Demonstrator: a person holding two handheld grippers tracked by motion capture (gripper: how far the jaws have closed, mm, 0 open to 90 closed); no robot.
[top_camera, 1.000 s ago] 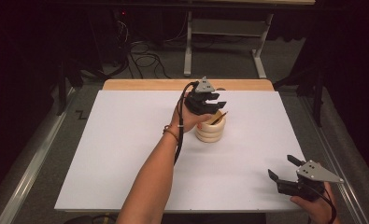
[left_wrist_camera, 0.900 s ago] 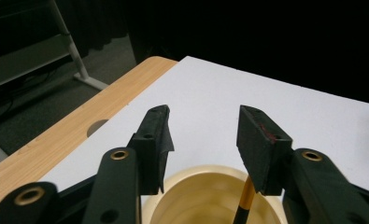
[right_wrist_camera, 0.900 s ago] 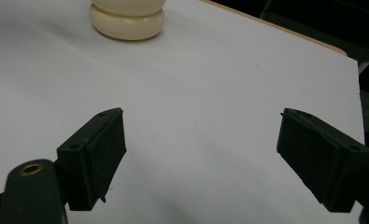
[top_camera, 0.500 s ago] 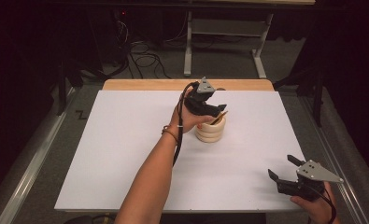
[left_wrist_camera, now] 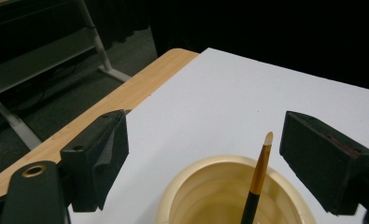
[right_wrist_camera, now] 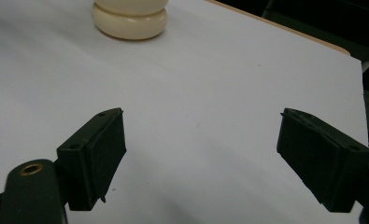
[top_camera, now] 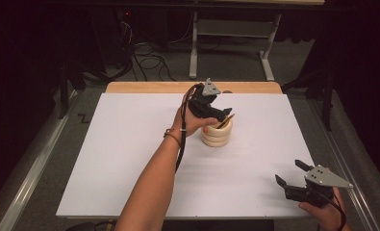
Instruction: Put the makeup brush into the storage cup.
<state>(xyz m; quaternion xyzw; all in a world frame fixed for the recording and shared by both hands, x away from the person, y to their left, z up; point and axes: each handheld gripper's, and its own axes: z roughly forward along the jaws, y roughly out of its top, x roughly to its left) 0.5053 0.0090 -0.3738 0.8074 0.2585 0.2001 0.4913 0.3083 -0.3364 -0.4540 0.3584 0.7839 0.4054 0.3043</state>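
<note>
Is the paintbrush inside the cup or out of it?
Inside. The paintbrush leans in the cream cup, tip poking above the rim, with the left gripper's fingers spread wide and not touching it.

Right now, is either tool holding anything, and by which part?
Nothing held. The left tool has just opened, jaws clear of the brush standing in the cup. The right tool is open.

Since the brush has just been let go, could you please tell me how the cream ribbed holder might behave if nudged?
The cream ribbed holder looks squat and wide-based, so it would probably slide, not tip. The thin black-and-amber brush leans against its rim and would likely shift or rattle.
</note>
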